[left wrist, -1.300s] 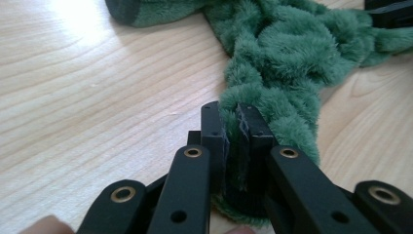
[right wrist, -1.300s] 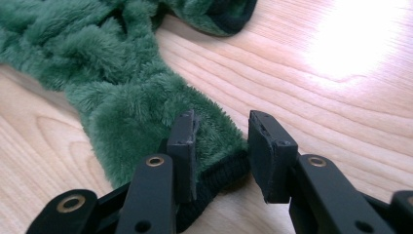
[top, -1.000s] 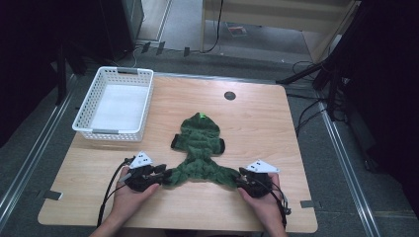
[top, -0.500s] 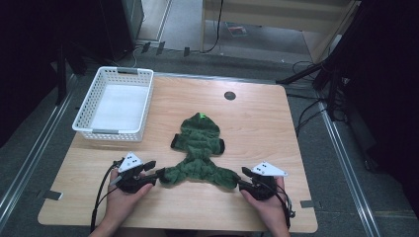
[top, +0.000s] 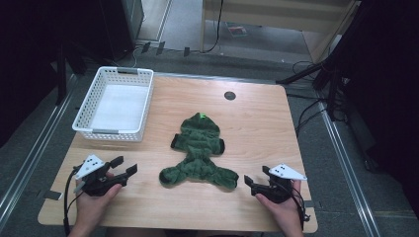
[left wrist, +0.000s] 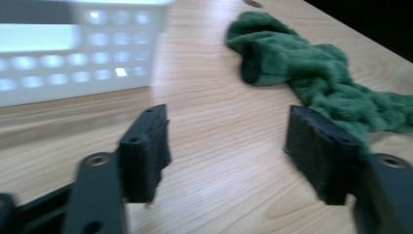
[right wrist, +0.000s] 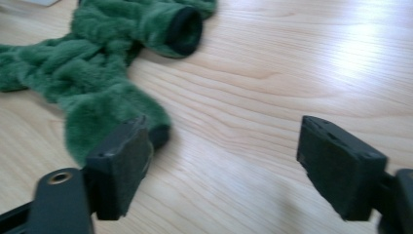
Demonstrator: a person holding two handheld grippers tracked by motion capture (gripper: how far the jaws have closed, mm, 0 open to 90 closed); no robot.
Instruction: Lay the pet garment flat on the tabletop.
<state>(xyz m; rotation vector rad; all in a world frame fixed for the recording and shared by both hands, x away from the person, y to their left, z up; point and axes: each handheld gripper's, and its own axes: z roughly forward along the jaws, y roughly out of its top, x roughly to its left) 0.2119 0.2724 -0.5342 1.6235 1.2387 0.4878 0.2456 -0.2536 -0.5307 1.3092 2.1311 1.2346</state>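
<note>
A green fuzzy hooded garment lies flat in the middle of the wooden table, hood toward the far side. My left gripper rests near the front left, apart from the garment's lower left corner. Its jaws have just been opening and stand open with only bare wood between them; the garment lies beyond its right jaw. My right gripper sits by the lower right corner, its jaws also just opened and empty. The garment's edge lies just behind its left jaw.
An empty white plastic basket stands at the table's far left, seen close in the left gripper view. A round black cable hole sits near the far edge. Cables and dark stands surround the table.
Both grippers let go of the garment's lower corners and opened. The left one drew away to the left, the right one a little to the right. The garment stays flat.
</note>
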